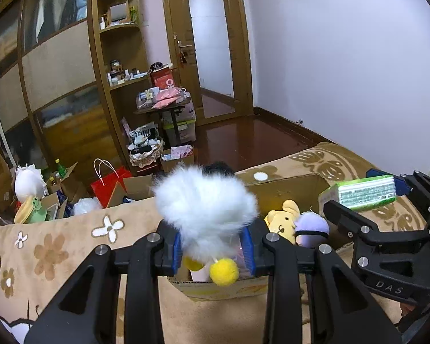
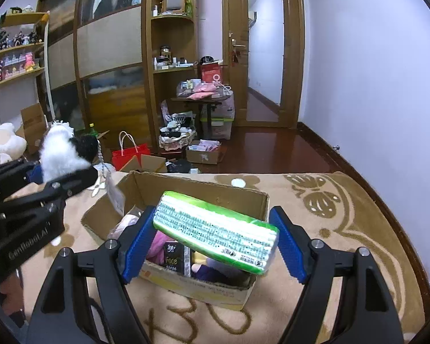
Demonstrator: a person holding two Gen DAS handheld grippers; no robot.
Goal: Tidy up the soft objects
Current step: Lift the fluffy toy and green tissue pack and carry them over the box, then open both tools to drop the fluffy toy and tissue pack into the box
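Observation:
My left gripper (image 1: pixel 213 246) is shut on a fluffy white plush toy (image 1: pixel 206 203) with yellow pompom feet, held above the near edge of an open cardboard box (image 1: pixel 283 186). The toy also shows in the right wrist view (image 2: pixel 63 152) at the left, with a black patch. My right gripper (image 2: pixel 212 238) is shut on a green tissue pack (image 2: pixel 215 232), held over the same box (image 2: pixel 203 192). In the left wrist view the pack (image 1: pixel 361 192) is at the right, above the box's right side. Inside the box lie a yellow bear plush (image 1: pixel 282 219) and a purple plush (image 1: pixel 312 225).
The box sits on a beige flowered blanket (image 1: pixel 60 246) with a butterfly pattern (image 2: pixel 344 215). Beyond the bed edge are a red gift bag (image 1: pixel 109 183), cardboard boxes, a laundry basket (image 1: pixel 146 152), a small cluttered table, shelves and a door.

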